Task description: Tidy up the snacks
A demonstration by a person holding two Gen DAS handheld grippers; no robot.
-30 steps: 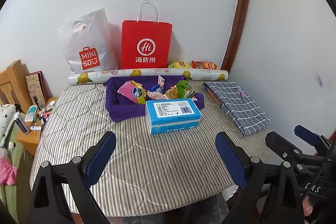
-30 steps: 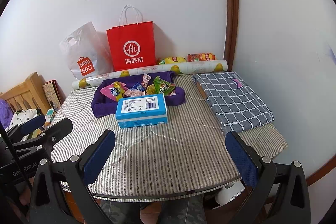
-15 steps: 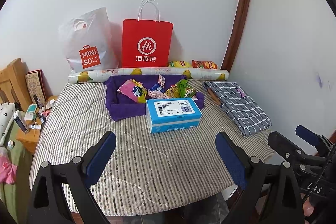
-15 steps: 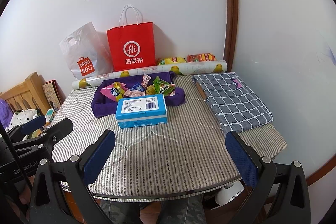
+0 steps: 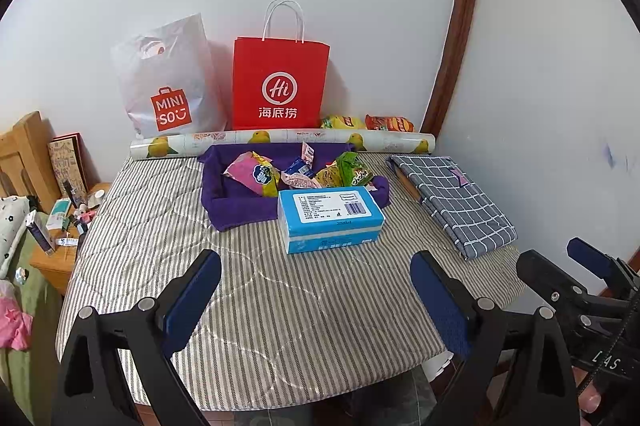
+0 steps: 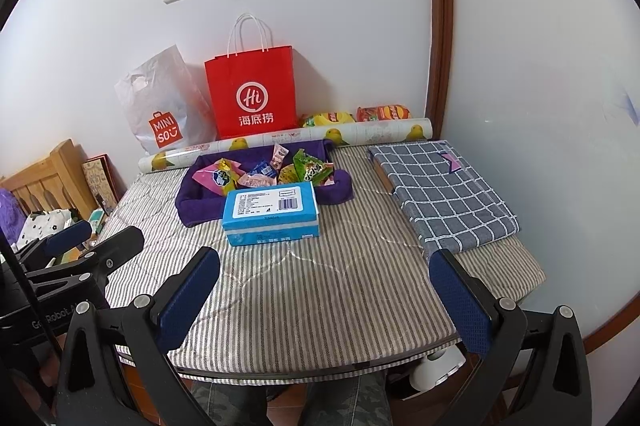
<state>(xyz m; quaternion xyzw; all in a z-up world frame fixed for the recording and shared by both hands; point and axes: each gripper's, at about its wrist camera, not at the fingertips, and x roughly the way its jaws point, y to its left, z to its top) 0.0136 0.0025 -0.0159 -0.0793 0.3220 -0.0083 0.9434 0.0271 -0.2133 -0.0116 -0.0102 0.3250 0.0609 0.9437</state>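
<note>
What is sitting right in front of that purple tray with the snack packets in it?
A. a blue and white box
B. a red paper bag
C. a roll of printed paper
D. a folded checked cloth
A: the blue and white box rests on the striped table cover against the near side of the purple tray; the red bag and the roll are behind the tray, and the checked cloth is off to its right.

Both wrist cams sit back at the table [image 5: 280, 306] near edge, facing the wall. Left one is offset left. Shared: blue box [image 5: 330, 216] [image 6: 272, 212] straight ahead.
</note>
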